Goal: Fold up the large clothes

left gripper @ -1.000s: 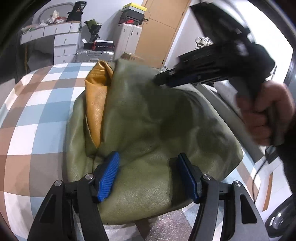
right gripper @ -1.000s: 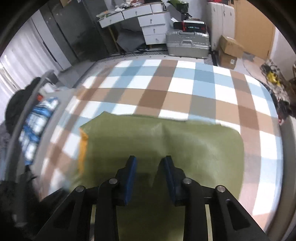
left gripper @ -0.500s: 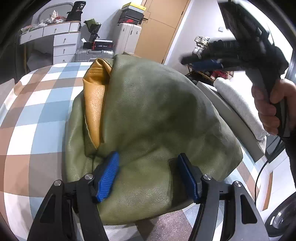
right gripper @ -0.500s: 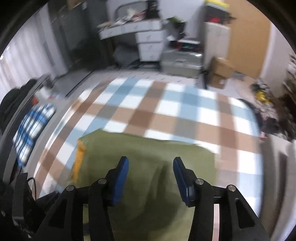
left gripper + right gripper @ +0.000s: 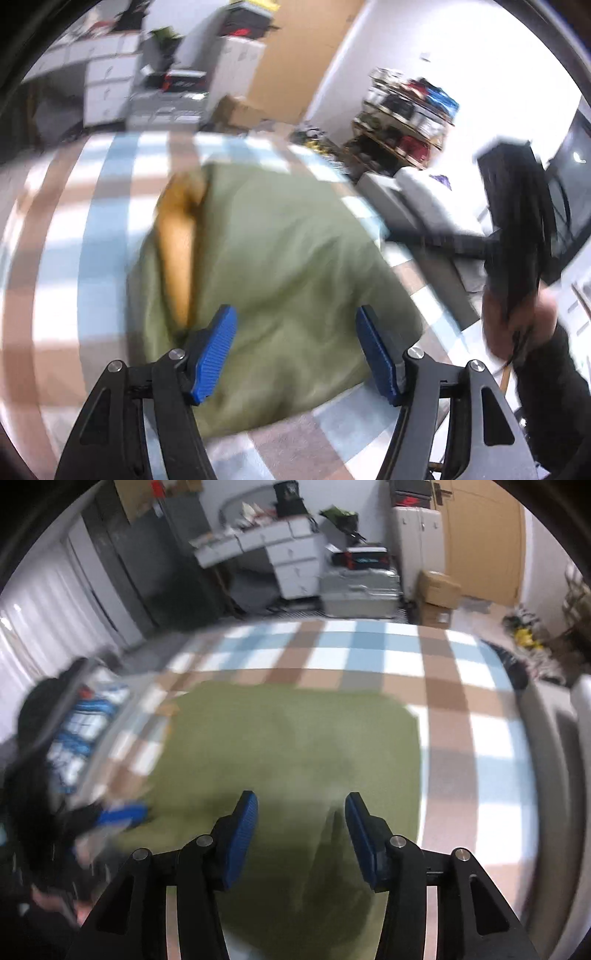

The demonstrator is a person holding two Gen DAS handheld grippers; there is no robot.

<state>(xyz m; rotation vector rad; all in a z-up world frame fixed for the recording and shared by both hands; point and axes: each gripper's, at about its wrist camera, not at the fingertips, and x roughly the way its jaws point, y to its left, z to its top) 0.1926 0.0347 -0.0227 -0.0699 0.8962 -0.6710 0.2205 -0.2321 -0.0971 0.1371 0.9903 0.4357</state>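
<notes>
Fold large clothes, wrist views. The olive-green garment (image 5: 280, 266) lies as a folded bundle on the checked bed cover (image 5: 74, 236), filling the centre of both frames; a mustard-yellow lining (image 5: 177, 251) shows along its left edge in the left wrist view. The surface has a dull, leather-like sheen and rounded, bulky folds, so it probably handles as a heavy, pliant and somewhat slick material that springs back at a crease. A hem or corner, where layers are thin, would likely give the surest hold.

The left tool (image 5: 295, 350) hangs above the near part of the bundle, angled downward, its blue pads well apart with nothing pinched between them. The right tool (image 5: 301, 834), also angled downward over the garment, stands moderately wide; its jaws have just been opening, and no cloth is caught between them. At the right of the left wrist view, a hand (image 5: 517, 325) grips the right tool's handle. Both frames are motion-blurred.
</notes>
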